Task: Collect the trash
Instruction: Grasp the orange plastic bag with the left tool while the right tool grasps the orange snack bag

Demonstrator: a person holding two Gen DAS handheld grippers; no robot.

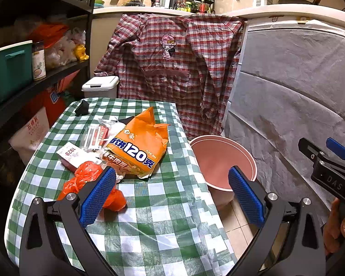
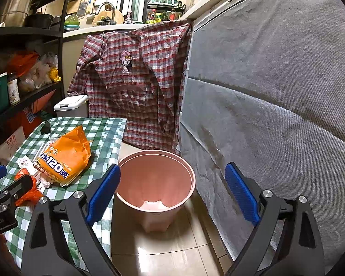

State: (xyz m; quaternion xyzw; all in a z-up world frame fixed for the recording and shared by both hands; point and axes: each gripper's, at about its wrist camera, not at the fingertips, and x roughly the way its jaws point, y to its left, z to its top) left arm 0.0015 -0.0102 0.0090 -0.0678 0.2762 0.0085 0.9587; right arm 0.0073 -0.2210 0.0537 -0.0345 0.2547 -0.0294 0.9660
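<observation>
Trash lies on the green checked table (image 1: 163, 207): an orange noodle packet (image 1: 138, 147), a crumpled red plastic bag (image 1: 87, 179), a white and red carton (image 1: 76, 156) and clear wrappers (image 1: 96, 135). A pink bin (image 1: 220, 161) stands on the floor to the table's right; it looks empty in the right wrist view (image 2: 156, 179). My left gripper (image 1: 172, 195) is open and empty above the table's near edge, its left pad beside the red bag. My right gripper (image 2: 172, 193) is open and empty, above the bin's near rim.
A plaid shirt (image 1: 172, 64) hangs behind the table. A grey covered cabinet (image 1: 299, 92) stands to the right. Dark shelves (image 1: 34, 76) with boxes and bags line the left. A white lidded bin (image 1: 101, 87) stands behind the table. A small black object (image 1: 81, 108) sits at the table's far corner.
</observation>
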